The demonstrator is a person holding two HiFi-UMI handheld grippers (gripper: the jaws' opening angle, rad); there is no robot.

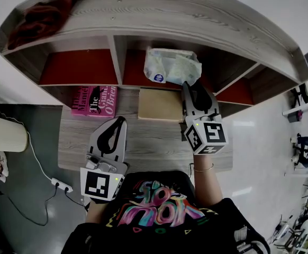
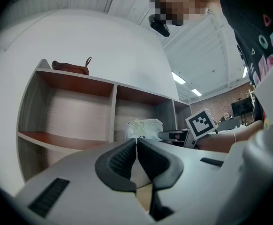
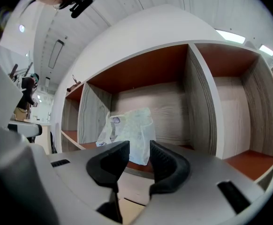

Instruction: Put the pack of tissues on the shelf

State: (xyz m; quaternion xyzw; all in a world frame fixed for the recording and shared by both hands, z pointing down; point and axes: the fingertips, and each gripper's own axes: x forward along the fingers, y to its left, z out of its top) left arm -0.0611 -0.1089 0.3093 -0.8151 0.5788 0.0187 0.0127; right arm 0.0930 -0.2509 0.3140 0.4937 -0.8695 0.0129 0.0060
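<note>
Withdrawing your right gripper, jaws apart, may snag the pack of tissues at centre frame off the shelf; your left gripper is closed.

Tissues — pale green-white, blue mark. Shelf — grey woodgrain, red floors. Book pink. Bag dark red.

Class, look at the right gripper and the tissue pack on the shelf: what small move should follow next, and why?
Probably draw the right gripper straight back, away from the wooden shelf. The white plastic pack of tissues already rests in the middle compartment, and the jaws stand apart, not pressing on it.
</note>
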